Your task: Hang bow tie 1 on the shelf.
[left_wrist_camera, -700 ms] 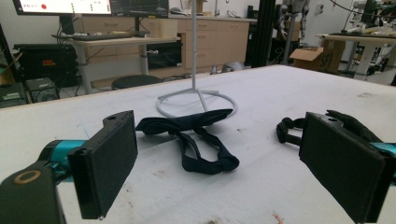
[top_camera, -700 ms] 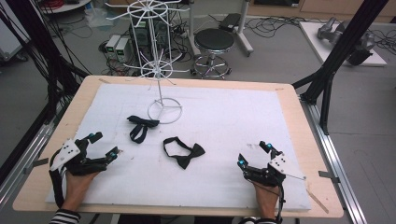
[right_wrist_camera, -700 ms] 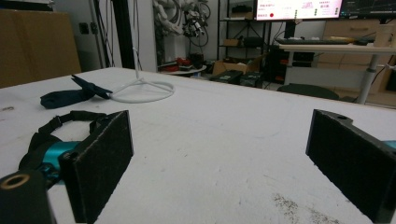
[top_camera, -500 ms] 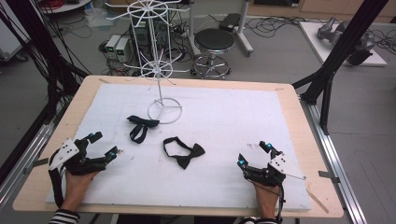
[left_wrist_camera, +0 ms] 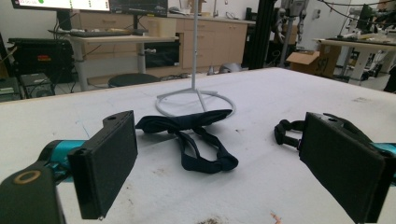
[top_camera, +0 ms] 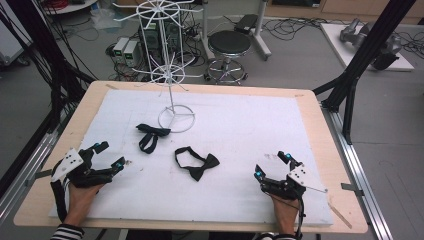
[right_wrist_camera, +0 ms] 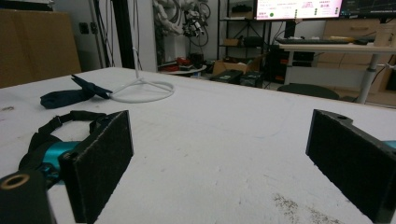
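Two black bow ties lie on the white mat. One bow tie (top_camera: 151,135) rests near the base of the white wire stand (top_camera: 175,119), and it also lies ahead in the left gripper view (left_wrist_camera: 198,135). The other bow tie (top_camera: 196,162) is mid-table, partly behind a jaw in the right gripper view (right_wrist_camera: 60,123). My left gripper (top_camera: 109,155) rests at the front left, open, nothing between its jaws (left_wrist_camera: 215,163). My right gripper (top_camera: 271,165) rests at the front right, open and empty (right_wrist_camera: 219,158).
The white wire stand rises from a ring base (left_wrist_camera: 196,100) at the back of the mat (top_camera: 240,125). The wooden table edge (top_camera: 320,125) frames the mat. A stool (top_camera: 229,45) and computer cases (top_camera: 125,50) stand on the floor beyond.
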Available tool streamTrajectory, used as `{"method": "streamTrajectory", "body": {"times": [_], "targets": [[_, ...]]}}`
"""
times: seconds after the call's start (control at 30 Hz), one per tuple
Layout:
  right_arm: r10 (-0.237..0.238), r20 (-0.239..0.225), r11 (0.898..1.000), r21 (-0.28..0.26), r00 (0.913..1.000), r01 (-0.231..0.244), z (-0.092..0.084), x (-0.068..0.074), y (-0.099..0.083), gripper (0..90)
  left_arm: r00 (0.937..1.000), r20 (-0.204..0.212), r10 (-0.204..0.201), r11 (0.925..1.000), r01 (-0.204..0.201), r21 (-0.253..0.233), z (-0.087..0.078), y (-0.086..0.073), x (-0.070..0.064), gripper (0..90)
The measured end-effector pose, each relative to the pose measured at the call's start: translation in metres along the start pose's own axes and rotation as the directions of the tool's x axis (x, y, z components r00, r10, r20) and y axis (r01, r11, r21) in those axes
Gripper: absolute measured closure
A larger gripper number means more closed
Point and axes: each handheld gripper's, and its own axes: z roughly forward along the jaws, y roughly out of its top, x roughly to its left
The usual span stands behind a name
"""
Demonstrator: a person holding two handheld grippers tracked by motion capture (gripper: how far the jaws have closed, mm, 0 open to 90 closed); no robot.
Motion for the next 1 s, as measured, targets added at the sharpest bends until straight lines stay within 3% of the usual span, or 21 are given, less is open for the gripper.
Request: {"method": "streamTrajectory", "body": {"times": [0.27,0.6,0.77,1.0], "targets": [[0.004,-0.001,1.000,0.001,1.0000,-0.004,0.000,0.000,0.000,6.7,1.0000,0.000,-0.005,1.0000,0.005,0.001,-0.004,0.007,0.005,11.8],[0.001,0.000,1.000,0.000,1.0000,-0.001,0.001,-0.001,0.000,6.7,0.9985,0.030,0.046,0.9976,-0.048,0.051,-0.005,0.029,0.009,11.8],[0.006,-0.002,1.000,0.003,1.0000,-0.006,0.000,0.000,0.000,6.7,0.9939,0.063,0.090,0.9909,-0.096,0.094,0.002,0.045,0.011,11.8],[-0.003,-0.002,1.000,0.002,1.0000,0.003,0.001,0.000,0.000,6.7,0.9880,0.100,0.118,0.9817,-0.131,0.138,0.013,0.059,0.012,11.8]]}}
